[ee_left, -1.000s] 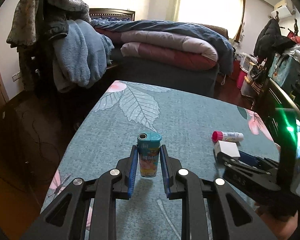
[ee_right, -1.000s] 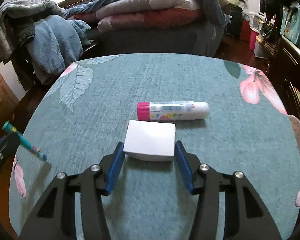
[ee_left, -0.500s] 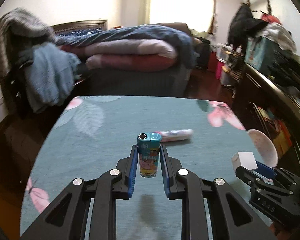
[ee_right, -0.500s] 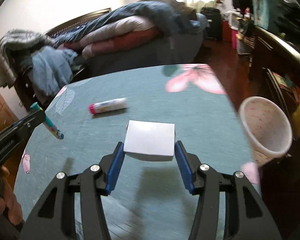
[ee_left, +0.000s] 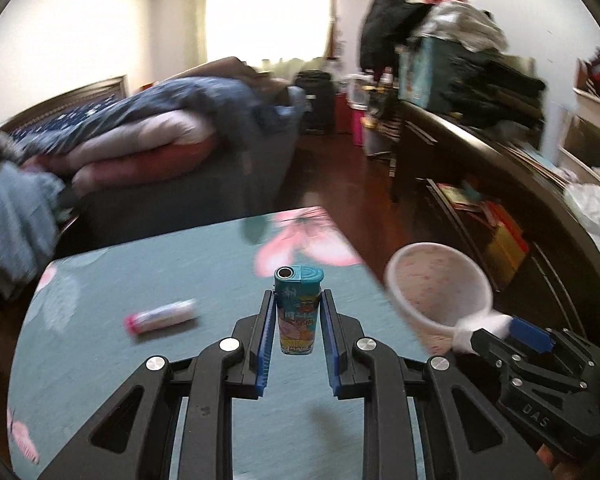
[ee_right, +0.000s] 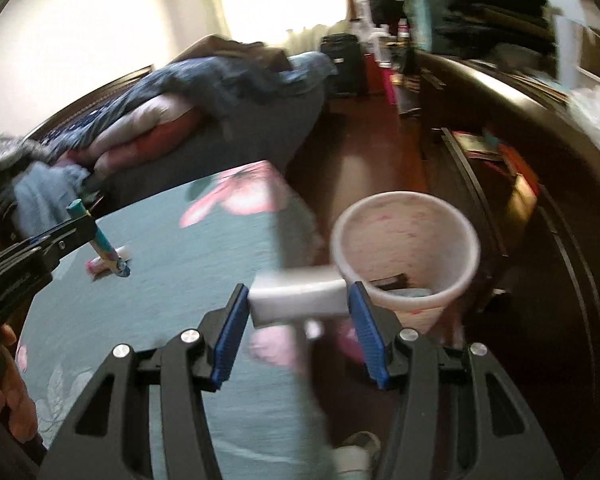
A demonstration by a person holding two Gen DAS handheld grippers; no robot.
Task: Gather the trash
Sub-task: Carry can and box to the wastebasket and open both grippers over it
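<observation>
Blue-padded right tool (ee_right: 300, 304) pinches a white box (ee_right: 298, 298) by its short ends, just beside the rim of a pale bin (ee_right: 406, 240) at 1 o'clock, off the bench (ee_right: 220, 232) edge. The box looks light and stiff. Left tool (ee_left: 296, 312) clamps a teal lighter (ee_left: 298, 312) by its flat sides; hard, smooth plastic, likely slippery. At 10 o'clock, a pink-capped tube (ee_left: 162, 316) lies on the bench.
</observation>
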